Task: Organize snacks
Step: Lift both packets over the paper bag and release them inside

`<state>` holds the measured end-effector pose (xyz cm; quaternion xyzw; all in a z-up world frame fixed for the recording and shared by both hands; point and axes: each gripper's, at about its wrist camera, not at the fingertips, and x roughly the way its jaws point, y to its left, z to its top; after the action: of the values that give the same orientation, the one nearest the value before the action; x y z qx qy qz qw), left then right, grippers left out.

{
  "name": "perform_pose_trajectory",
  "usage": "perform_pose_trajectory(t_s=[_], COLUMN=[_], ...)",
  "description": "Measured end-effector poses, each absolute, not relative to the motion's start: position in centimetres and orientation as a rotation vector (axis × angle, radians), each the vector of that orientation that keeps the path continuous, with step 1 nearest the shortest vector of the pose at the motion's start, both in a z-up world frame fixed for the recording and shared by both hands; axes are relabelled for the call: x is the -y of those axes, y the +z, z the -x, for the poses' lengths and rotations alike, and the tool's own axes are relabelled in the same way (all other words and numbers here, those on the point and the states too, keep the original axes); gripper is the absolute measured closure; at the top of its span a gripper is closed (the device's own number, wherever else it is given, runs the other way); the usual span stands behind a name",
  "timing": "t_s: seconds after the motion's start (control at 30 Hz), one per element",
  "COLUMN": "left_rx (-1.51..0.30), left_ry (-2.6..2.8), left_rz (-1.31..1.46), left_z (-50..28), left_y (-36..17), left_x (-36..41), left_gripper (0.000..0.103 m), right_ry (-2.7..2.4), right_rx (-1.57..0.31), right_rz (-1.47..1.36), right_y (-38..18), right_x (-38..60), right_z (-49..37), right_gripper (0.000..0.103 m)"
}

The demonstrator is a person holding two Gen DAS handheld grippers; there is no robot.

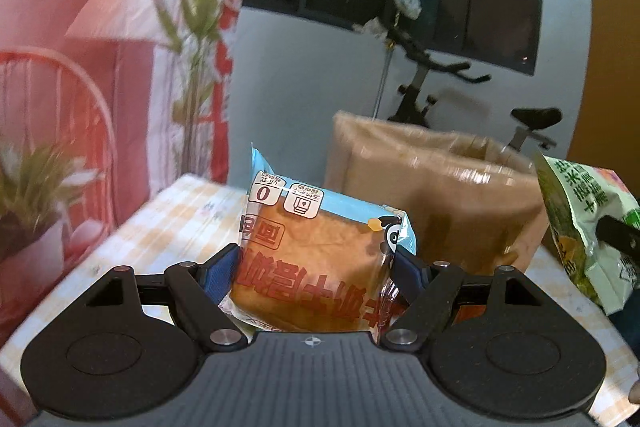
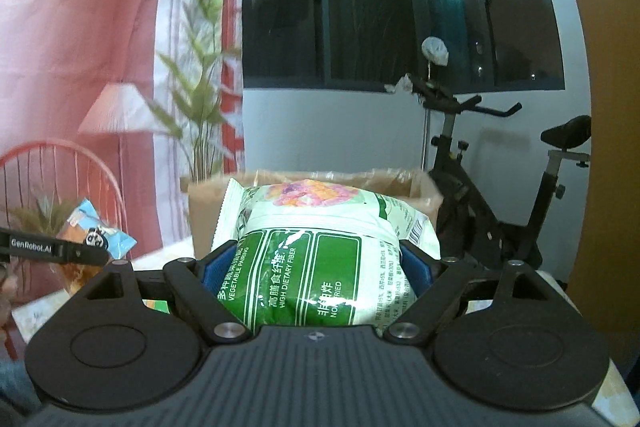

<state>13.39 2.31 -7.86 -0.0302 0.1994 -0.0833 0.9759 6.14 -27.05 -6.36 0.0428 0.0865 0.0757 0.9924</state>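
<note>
Bread pack btwn L pads; green bag prob. R's.

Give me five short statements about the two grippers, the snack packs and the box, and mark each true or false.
1. The left gripper grips a blue-edged clear pack of brown bread. True.
2. The right gripper is empty. False: it grips a green and white puffed snack bag.
3. The brown cardboard box stands beyond both packs. True.
4. The bread pack lies inside the box. False: it is held clear of it, in front.
5. A black exercise bike stands behind the box. True.
</note>
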Motion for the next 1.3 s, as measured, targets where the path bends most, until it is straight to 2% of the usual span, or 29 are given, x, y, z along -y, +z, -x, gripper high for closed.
perform_pose_trajectory(t_s=[0.5,0.83,1.13,1.3], left_rx=[-0.287,-0.377,-0.461,-0.453], left_ry=[-0.257,-0.283,-0.290,-0.292], left_rz=[0.000,0.016,0.083,0.088], left_z=[-23.4,-30.7,-34.2,-34.7], left_y=[-0.7,-0.9,-2.3,-2.1], left_x=[3.9,7.1,7.4,7.1], left_gripper=[0.021,0.021,0.021,0.015], right_ry=[0.272,0.256,0.159,0.142], right_rx=[-0.085,-0.234,-0.363,-0.380], right_rz=[-0.340,-0.613,-0.489,-0.433], right_y=[1.3,-0.4,-2.2,-2.6], right_x=[31.1,34.4,34.0,33.1], right_z=[-19.0,-27.6,-29.6,-30.2], right_gripper=[0.018,0.018,0.015,0.012])
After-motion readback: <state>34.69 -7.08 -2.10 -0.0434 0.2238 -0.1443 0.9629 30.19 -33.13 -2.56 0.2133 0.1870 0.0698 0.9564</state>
